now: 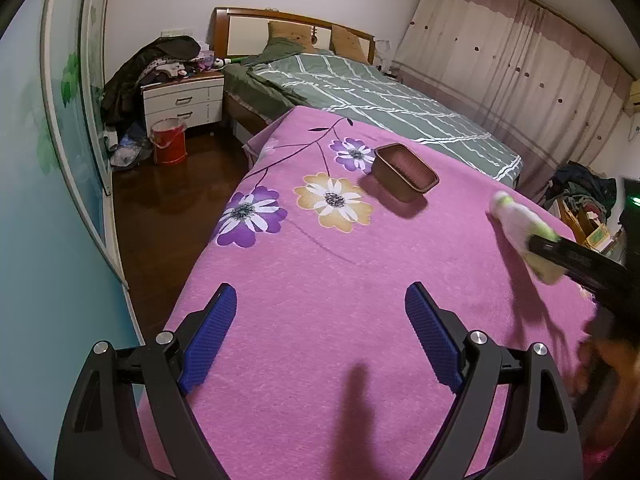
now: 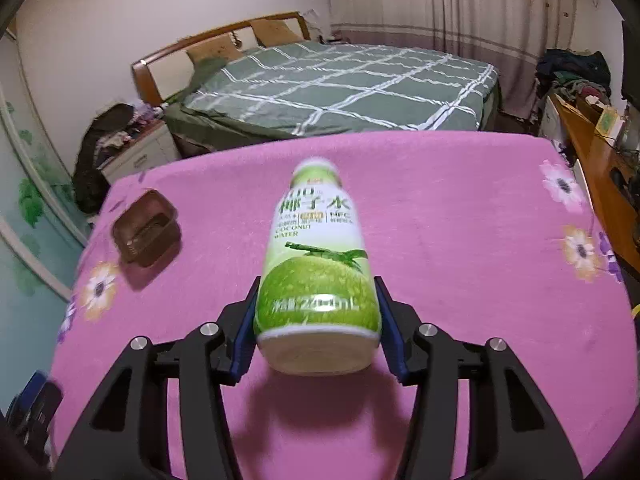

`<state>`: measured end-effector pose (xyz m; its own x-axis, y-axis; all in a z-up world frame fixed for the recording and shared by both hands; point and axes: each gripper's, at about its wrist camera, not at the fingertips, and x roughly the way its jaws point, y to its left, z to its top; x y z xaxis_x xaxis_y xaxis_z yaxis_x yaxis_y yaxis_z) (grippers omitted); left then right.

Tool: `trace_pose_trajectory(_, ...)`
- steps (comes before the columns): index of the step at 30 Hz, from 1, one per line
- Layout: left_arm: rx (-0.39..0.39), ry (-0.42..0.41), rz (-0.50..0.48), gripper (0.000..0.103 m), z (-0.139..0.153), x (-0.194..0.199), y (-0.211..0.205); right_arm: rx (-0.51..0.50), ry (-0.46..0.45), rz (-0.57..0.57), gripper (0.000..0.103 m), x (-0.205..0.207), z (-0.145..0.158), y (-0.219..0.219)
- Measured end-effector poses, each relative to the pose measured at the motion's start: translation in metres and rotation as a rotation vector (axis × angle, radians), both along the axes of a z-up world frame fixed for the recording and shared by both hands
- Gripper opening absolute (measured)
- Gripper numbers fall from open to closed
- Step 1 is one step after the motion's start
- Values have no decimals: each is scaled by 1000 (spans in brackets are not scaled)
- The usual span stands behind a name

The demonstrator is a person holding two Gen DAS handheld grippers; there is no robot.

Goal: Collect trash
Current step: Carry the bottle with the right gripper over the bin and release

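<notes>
Clearly the right gripper [image 2: 316, 320] grips the bottle [image 2: 316, 264] around its lower body, held above the pink table [image 2: 460, 240], cap pointing away toward the bed [image 2: 340, 84]. Probably light, stiff, slick plastic; gripping low suits. Left gripper [image 1: 320, 336] hovers spread and empty, with the brown tray [image 1: 404, 172] ahead.

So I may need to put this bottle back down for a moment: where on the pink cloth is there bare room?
The pink flowered cloth lies bare from the brown plastic tray across to its right-edge flowers, and in front of the open left gripper. Only the tray corner is taken. The right gripper holds the green coconut-water bottle.
</notes>
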<state>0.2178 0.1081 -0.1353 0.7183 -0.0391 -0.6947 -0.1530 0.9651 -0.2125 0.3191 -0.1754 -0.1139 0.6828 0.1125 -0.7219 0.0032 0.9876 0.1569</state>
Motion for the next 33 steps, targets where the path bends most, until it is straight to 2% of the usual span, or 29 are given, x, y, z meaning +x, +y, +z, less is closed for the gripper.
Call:
trace_pose_trajectory(4, 0, 3, -3, 86, 0, 1, -1, 29, -60, 13, 50, -35, 20, -25)
trace_pose_trajectory(8, 5, -4, -9, 86, 1, -1, -3, 114, -105, 2, 50, -75, 38, -61)
trace_pose_trajectory(15, 6, -13, -13, 86, 2, -3, -3, 187, -144, -25, 49, -117, 53, -97)
trace_pose_trajectory(26, 6, -19, -30, 87, 3, -4, -5, 211, -181, -87, 49, -159, 66, -139)
trace_pose_trajectory(33, 6, -20, -33, 87, 3, -3, -6, 205, -239, -186, 49, -186, 85, -189)
